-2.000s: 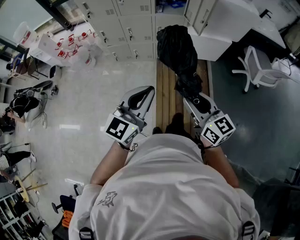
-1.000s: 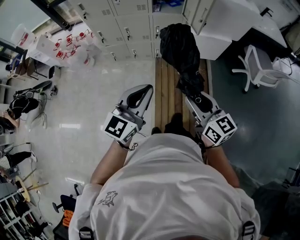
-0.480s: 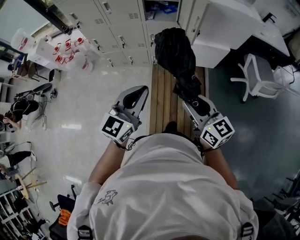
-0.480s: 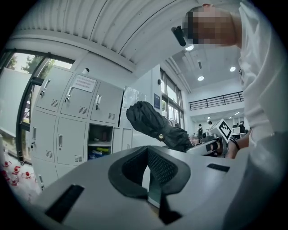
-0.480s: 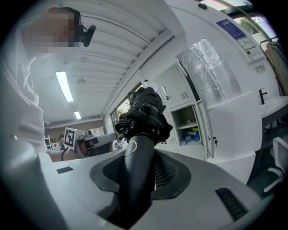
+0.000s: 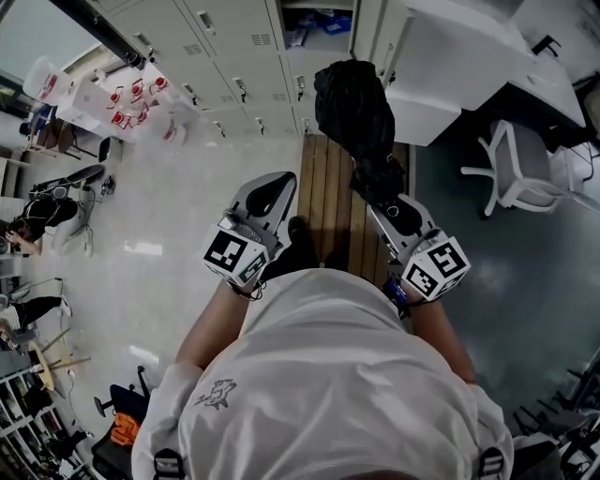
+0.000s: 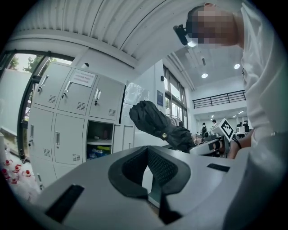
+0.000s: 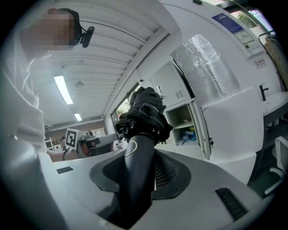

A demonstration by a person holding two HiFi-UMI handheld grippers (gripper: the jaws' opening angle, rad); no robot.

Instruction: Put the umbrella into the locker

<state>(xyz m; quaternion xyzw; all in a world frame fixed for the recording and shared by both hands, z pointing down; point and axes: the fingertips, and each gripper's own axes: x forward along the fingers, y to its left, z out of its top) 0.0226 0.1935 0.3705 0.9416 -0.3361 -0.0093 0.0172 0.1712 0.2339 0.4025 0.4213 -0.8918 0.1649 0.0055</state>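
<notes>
While you are standing on the wooden slats (image 6: 323,178) facing the lockers, your right gripper (image 6: 386,202) is clamping the black umbrella (image 6: 354,103) by its rounded handle (image 8: 137,170). The folded canopy is sticking out ahead of the jaws, roughly level, aiming toward the open locker (image 6: 317,21). Your left gripper (image 6: 272,192) is carrying nothing; its jaws are sitting together, with only the oval hollow between the pads. The umbrella is hanging in the air above the slats, well apart from the locker.

You are probably dealing with a light but lopsided load. The bunched fabric is reaching far forward of the grip, so it is likely pulling the tip down and trying to twist in the pads. The handle is looking hard and glossy, so possibly slippery. The canopy is looking soft and loose, so it is liable to snag on the locker's edge or the open door (image 6: 441,56). The handle is the 1 stiff place worth holding, and your left gripper is free for steadying the bundle from below.
</notes>
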